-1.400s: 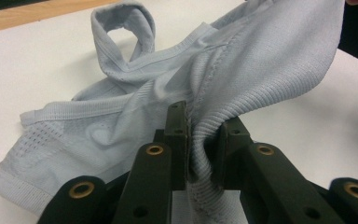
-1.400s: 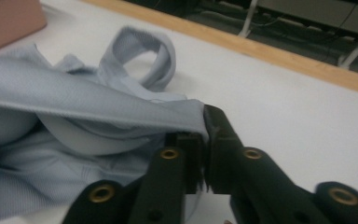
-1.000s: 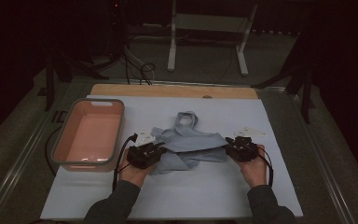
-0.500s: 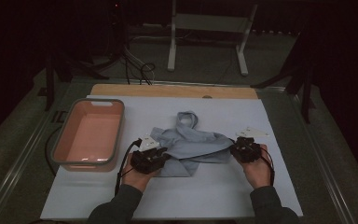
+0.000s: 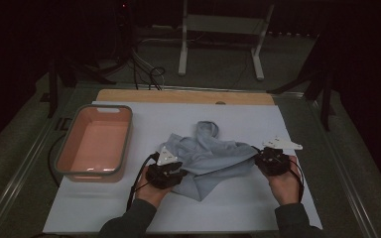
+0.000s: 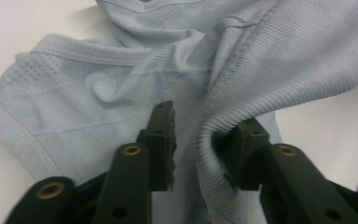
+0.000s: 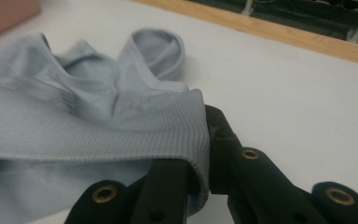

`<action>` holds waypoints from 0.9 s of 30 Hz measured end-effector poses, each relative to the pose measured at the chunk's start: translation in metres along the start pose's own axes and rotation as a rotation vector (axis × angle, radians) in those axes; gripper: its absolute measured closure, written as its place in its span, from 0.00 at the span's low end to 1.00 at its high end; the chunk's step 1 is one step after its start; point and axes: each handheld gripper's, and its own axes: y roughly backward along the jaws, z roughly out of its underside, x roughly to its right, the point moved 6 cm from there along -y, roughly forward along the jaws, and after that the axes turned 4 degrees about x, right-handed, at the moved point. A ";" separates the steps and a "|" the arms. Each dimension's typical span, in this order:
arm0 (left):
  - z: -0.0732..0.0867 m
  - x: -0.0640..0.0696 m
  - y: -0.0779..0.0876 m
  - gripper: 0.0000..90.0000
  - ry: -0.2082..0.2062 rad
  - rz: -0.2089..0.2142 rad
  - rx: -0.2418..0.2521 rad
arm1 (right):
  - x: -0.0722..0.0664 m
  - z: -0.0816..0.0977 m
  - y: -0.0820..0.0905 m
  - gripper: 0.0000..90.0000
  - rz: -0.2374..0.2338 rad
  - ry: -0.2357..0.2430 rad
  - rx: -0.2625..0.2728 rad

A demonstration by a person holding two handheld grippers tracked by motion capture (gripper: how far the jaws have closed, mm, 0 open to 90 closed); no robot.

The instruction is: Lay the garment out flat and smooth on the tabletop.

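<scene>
My left gripper [image 6: 186,140] jaws have just been opening: they now stand spread, a ribbed fold of the pale blue garment [image 6: 121,93] draped over the right-hand jaw and running down between the two, but not pinched, so that side has let go. My right gripper [image 7: 198,163] jaws are pressed together on the garment's ribbed hem, which wraps over the jaw tips; compared with a second ago that corner is lifted and pulled outward. Beyond the jaws the rest of the cloth lies bunched on the white table [image 5: 238,208] between my two hands, strap loop at the far side. The pink tub [image 5: 64,163] sits further out past the left gripper. I read this as regrasping the left side before spreading or folding.
</scene>
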 end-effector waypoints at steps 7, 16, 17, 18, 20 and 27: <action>0.006 0.004 0.005 0.54 0.012 0.004 0.009 | 0.007 0.008 -0.006 0.97 0.005 -0.024 -0.019; 0.015 0.016 0.011 0.41 0.016 0.026 0.014 | 0.013 0.010 -0.008 0.97 0.025 -0.041 -0.021; 0.016 0.017 0.012 0.40 0.015 0.030 0.011 | 0.014 0.011 -0.008 0.97 0.024 -0.041 -0.022; 0.016 0.017 0.012 0.40 0.015 0.030 0.011 | 0.014 0.011 -0.008 0.97 0.024 -0.041 -0.022; 0.017 0.018 0.014 0.41 0.017 0.040 0.011 | 0.016 0.012 -0.009 0.97 0.030 -0.044 -0.025; 0.029 0.027 0.005 0.47 0.002 0.071 -0.053 | 0.022 0.013 -0.007 0.97 0.049 -0.061 -0.022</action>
